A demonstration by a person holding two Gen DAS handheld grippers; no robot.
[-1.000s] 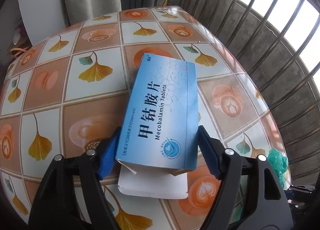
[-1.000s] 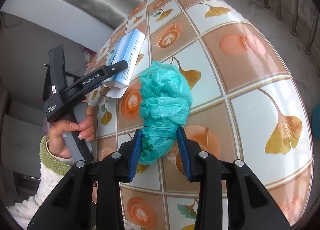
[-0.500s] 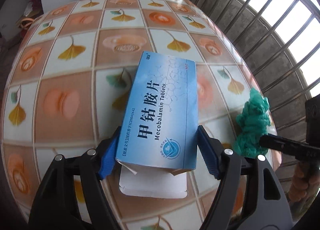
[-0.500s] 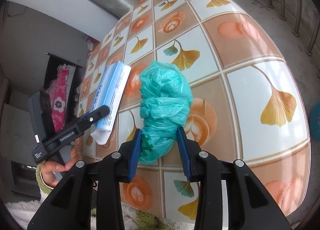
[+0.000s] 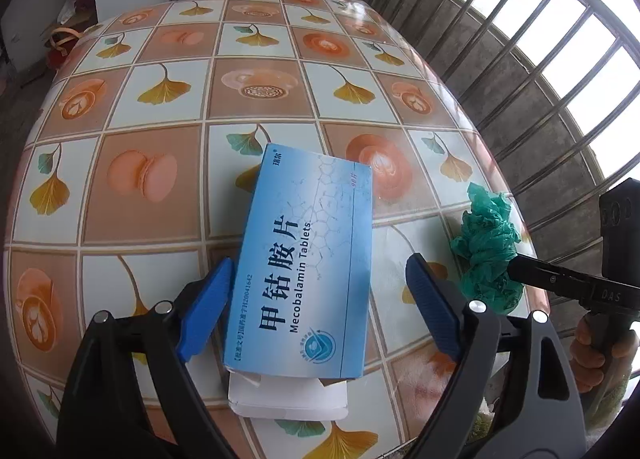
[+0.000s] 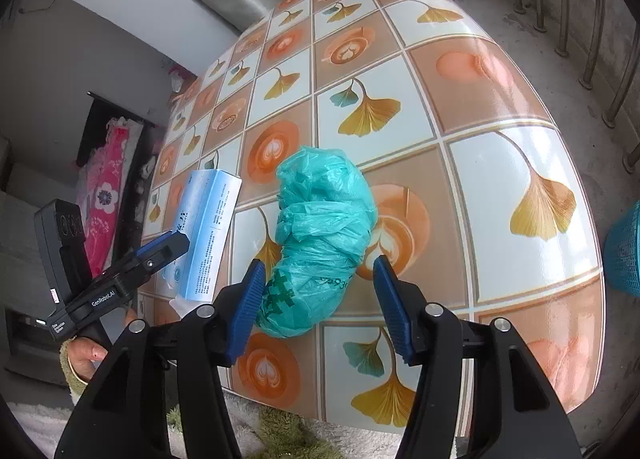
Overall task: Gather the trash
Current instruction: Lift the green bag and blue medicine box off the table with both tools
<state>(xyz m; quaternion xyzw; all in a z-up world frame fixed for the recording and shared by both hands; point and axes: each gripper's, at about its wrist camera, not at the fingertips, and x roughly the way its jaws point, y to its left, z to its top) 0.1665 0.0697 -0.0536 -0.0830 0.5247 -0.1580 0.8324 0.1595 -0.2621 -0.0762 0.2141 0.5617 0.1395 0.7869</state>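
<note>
two trash items gathered side by side near the tabletop (image 6: 500,179) edge: blue tablet box (image 5: 304,267) between the left gripper (image 5: 316,307) jaws, green plastic bag (image 6: 320,239) between the right gripper (image 6: 320,307) jaws. both sets of jaws opening, pads apart from the items. disposal outstanding; teal basket (image 6: 624,251) beyond the edge at right. open tabletop beyond both items; railing close behind.

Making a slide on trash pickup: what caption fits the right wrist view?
Right gripper opening around a crumpled green plastic bag on the tiled tablecloth.
</note>
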